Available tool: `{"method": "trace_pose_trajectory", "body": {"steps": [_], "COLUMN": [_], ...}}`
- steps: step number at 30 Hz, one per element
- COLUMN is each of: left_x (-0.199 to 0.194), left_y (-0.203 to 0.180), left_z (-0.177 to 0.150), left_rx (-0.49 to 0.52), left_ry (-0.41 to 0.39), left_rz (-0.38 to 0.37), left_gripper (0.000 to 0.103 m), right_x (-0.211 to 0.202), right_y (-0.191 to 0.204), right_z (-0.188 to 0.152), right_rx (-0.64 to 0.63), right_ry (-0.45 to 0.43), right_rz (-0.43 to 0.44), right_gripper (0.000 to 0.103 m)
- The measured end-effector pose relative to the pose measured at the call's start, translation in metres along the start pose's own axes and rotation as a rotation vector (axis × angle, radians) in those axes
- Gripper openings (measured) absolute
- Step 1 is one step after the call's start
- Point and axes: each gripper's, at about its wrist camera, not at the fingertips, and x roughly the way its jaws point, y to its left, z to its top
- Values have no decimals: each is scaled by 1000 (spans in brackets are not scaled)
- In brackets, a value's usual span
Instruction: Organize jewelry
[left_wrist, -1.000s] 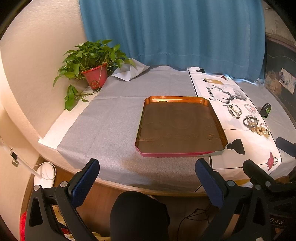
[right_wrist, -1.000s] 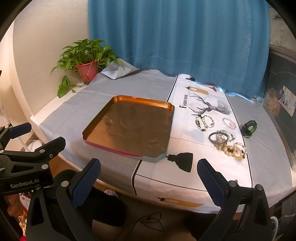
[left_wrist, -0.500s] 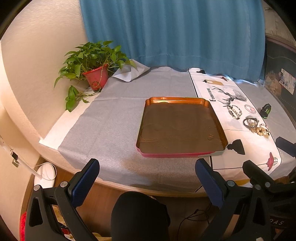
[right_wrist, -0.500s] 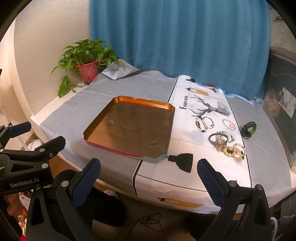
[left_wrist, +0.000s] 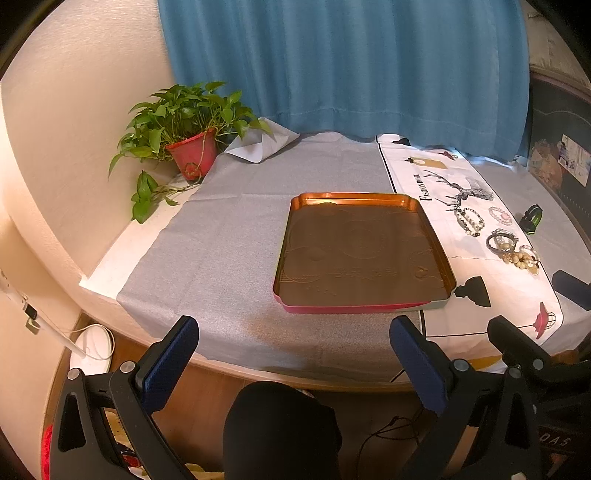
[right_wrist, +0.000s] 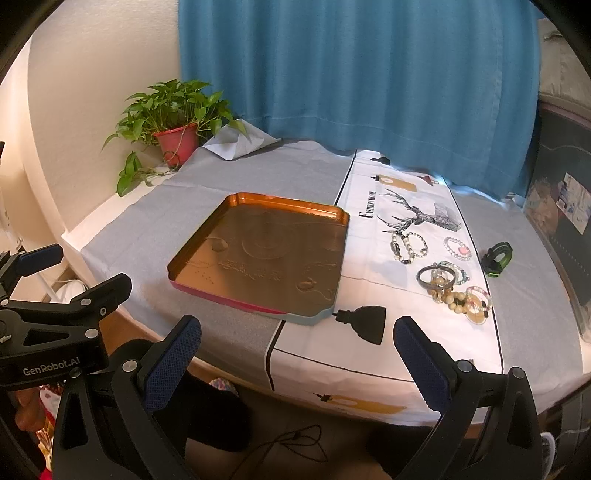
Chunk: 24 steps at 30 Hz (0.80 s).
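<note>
Along the worktop's right side, well right of the empty copper tray (right_wrist: 258, 258), the bracelets (right_wrist: 443, 277) are lying loose on the white runner, nearer the right tool (right_wrist: 297, 356), which is hovering wide apart like the left tool (left_wrist: 293, 354).

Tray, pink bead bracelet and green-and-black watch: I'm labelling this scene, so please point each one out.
Tray (right_wrist: 258, 254): right wrist view, bare embossed floor.
Pink bead bracelet (right_wrist: 458, 248): right wrist view, on the ring of beads.
Green-and-black watch (right_wrist: 497, 257): right wrist view, on the strap.
</note>
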Motion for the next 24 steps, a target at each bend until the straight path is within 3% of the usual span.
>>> {"method": "trace_pose_trajectory", "body": {"steps": [9,13,18,24], "left_x": [1,9,22,43], "left_y": [-1,-19,-55,-123], "left_z": [5,5,10,32], "left_rx": [23,49,96,143], "left_ry": [22,59,109,155], "left_rz": [1,-57,-127,-230], "left_gripper": [103,103,103,103], "right_x": [1,4,7,17], "right_y": [-6,-25,-76,-165], "right_z": [0,-5,-17,-32], "right_rx": [24,54,138,278], "right_ry": [8,10,14,27], "right_rz": [9,2,-59,-187], "right_gripper": [103,103,103,103]}}
